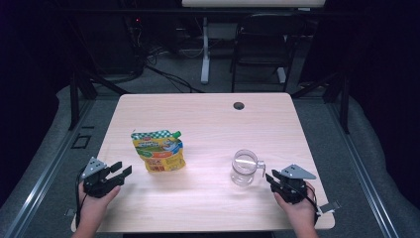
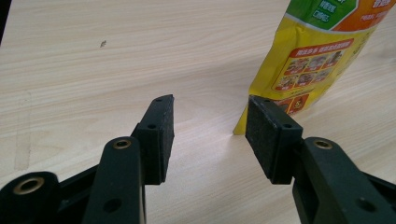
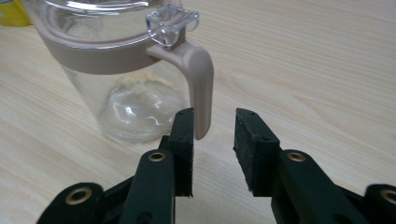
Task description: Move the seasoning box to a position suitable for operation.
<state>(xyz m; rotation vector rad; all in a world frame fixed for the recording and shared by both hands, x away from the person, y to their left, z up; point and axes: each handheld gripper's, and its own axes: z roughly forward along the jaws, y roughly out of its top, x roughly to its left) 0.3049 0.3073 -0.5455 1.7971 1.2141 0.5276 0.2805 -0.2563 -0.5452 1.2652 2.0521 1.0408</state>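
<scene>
The person's right tool (image 1: 275, 181) sits low on the counter (image 1: 208, 124), just beside the clear jar (image 1: 243, 167), its jaws parted and gripping nothing; in the right gripper view the beige handle (image 3: 198, 84) hangs just ahead of the gap, nearer one pad. The left tool (image 1: 119, 173) rests near the counter's left edge, jaws spread wide and empty, with the yellow pouch (image 1: 158, 150) standing just off to one side of it.

The step in hand looks like taking the jar by its handle. To do that well, the right tool should slide forward and a little sideways so the handle sits squarely between the pads, then close on the flat of the handle rather than its curved tip. The jar looks light, so a nudge before closing could spin it away.

The pouch's top is cut off in the left gripper view, and its print is too small to read. Whether the clear lid (image 3: 98, 9) is latched I cannot tell, and the pale smear inside the jar is hard to make out
</scene>
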